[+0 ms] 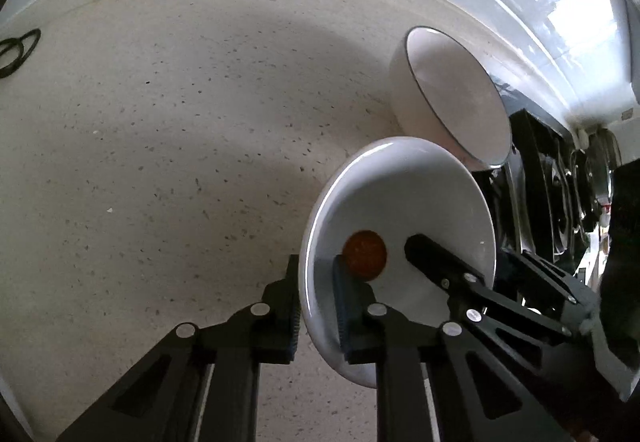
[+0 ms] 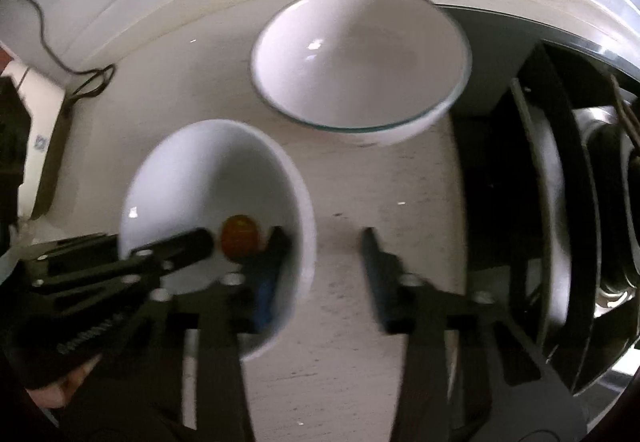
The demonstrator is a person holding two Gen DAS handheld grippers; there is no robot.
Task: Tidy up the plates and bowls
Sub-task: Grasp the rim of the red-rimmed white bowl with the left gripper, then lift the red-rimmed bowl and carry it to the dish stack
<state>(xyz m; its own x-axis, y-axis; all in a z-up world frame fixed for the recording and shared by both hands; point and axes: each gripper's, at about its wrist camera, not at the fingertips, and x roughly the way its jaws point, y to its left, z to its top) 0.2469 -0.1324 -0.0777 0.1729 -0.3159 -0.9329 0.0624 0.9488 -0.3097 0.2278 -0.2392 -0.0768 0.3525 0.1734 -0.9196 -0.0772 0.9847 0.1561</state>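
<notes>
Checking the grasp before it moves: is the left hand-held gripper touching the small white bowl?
Touching. The left wrist view shows the left hand-held gripper clamping the small white bowl rim.

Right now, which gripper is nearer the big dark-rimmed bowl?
Right, by a judgement. The right gripper is open, one finger inside the small white bowl, aimed toward the dark-rimmed bowl. The left gripper clamps the small bowl's rim, slightly farther back.

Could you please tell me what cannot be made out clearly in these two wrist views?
- Round orange mark in the small white bowl: sticker or residue is unclear; right wrist view is motion-blurred, a tool finger partly covers it.
- Dark dish rack: its contents are dim and cut off by the right edge, both views.
- Outer finger of the left tool: hidden behind the bowl in the right wrist view.
</notes>
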